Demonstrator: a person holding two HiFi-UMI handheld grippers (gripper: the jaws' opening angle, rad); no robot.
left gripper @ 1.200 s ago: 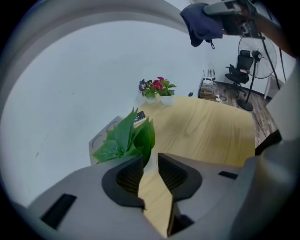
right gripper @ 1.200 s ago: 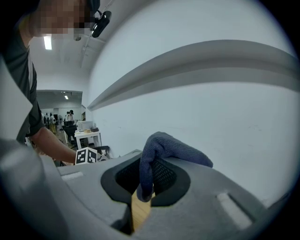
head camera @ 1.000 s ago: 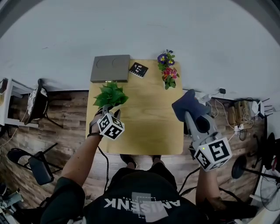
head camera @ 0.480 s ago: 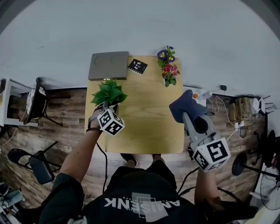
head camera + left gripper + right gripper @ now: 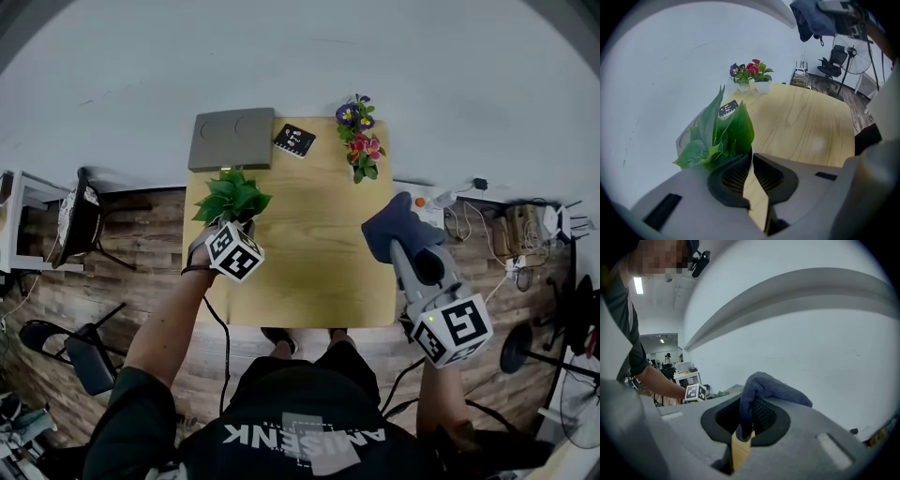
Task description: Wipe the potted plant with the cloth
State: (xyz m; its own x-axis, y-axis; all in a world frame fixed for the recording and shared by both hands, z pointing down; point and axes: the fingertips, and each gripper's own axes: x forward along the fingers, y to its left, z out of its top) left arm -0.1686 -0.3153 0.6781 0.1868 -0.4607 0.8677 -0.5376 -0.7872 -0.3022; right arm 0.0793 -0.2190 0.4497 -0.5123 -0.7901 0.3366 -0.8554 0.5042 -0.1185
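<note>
Grippers number two, one in each hand. The left gripper points down at the potted plant, which stands near the left edge of the desk. Its jaws have just been closing and now leave only a thin wedge of a gap. Their tips sit at the foot of a green leaf, and whether they pinch it cannot be told. The right gripper hangs off the desk's right edge with its jaws clamped on the single dark blue cloth, a fold of which hangs down between the pads.

Plants also number two: the leafy green one and a flowering pot with purple and pink blooms at the far edge. One flat grey board with two round outlines lies at the far left corner, and one small black card lies beside it.

Only the head view shows the wooden floor, two chairs on the left and a tangle of cables on the right. Only the left gripper view shows a standing fan and an office chair. The right gripper view alone shows a lit room beyond the person's arm.

White marks on the card are too small to read. White lettering on the person's dark shirt appears upside down and cannot be read with certainty.
</note>
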